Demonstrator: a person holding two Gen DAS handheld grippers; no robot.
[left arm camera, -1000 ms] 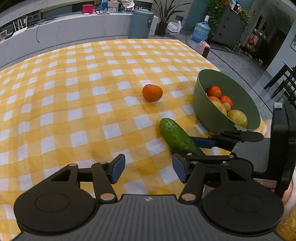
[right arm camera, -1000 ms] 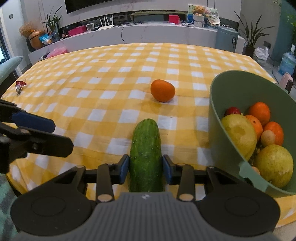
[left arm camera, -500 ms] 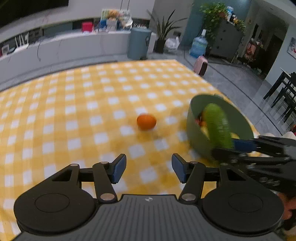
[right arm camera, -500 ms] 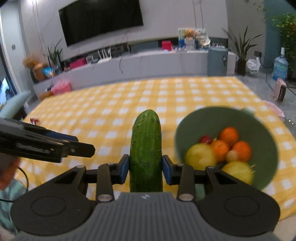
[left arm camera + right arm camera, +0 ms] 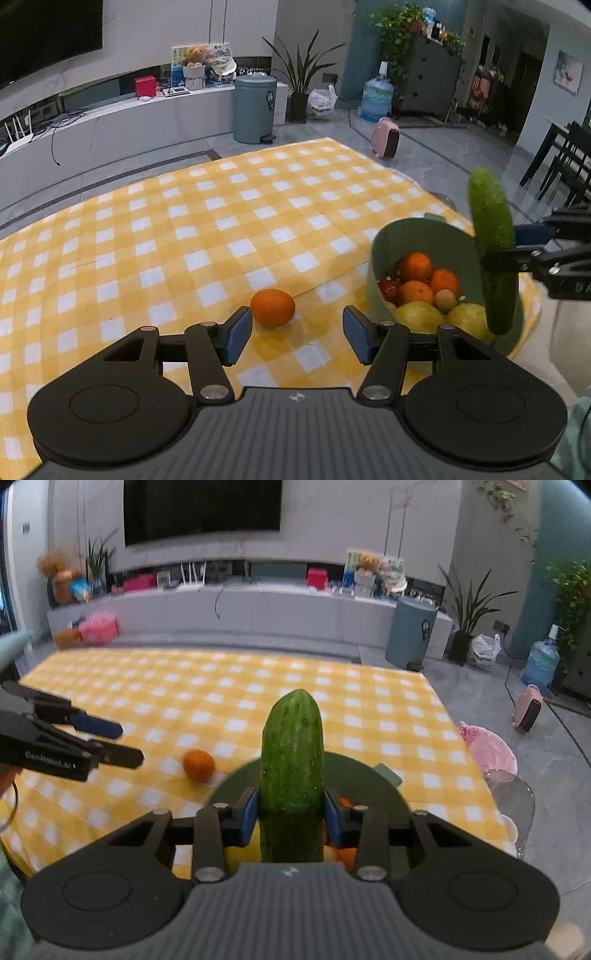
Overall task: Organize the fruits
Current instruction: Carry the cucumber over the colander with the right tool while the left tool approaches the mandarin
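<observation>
Above the green bowl (image 5: pixel 424 240), the right gripper (image 5: pixel 291 816) clamps its 2 blue pads on a cucumber (image 5: pixel 291 760), held upright over the fruit inside. The left gripper (image 5: pixel 293 334) hangs with fingers apart and empty, just short of 1 orange (image 5: pixel 272 307) lying on the yellow checked cloth (image 5: pixel 184 229) beside the bowl

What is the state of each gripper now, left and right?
Left gripper: open, nothing between its fingers; the orange lies on the cloth beyond them.
Right gripper: closed on the cucumber, held above the green bowl.
</observation>
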